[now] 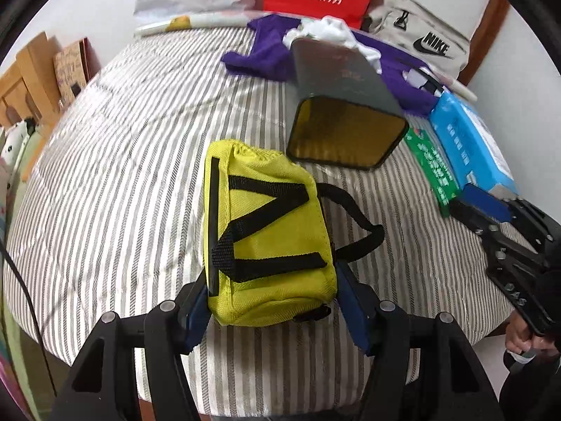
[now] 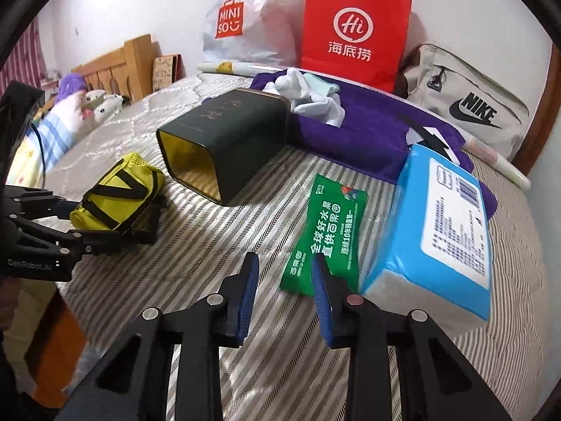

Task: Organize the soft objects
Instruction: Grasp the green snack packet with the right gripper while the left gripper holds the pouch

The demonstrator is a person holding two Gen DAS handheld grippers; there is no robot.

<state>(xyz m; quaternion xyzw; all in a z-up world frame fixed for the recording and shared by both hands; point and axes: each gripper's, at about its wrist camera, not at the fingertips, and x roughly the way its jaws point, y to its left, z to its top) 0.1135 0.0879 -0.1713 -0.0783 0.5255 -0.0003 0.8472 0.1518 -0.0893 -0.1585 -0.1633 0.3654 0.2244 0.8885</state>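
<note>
A yellow pouch with black straps (image 1: 266,235) lies on the striped bed. My left gripper (image 1: 273,301) is shut on its near end, one pad on each side. The pouch also shows in the right wrist view (image 2: 119,193) with the left gripper (image 2: 66,217) on it. My right gripper (image 2: 284,291) is open and empty above the bed, its right finger over the near end of a green packet (image 2: 329,224). A dark tin (image 1: 340,105) with a gold inside lies on its side, its mouth toward the pouch.
A blue tissue pack (image 2: 438,224) lies right of the green packet. A purple cloth (image 2: 368,129) with white socks (image 2: 312,98) lies behind the tin. A red bag (image 2: 354,31), a white Miniso bag (image 2: 245,24) and a beige Nike bag (image 2: 470,105) stand at the back. Plush toys (image 2: 87,101) are at left.
</note>
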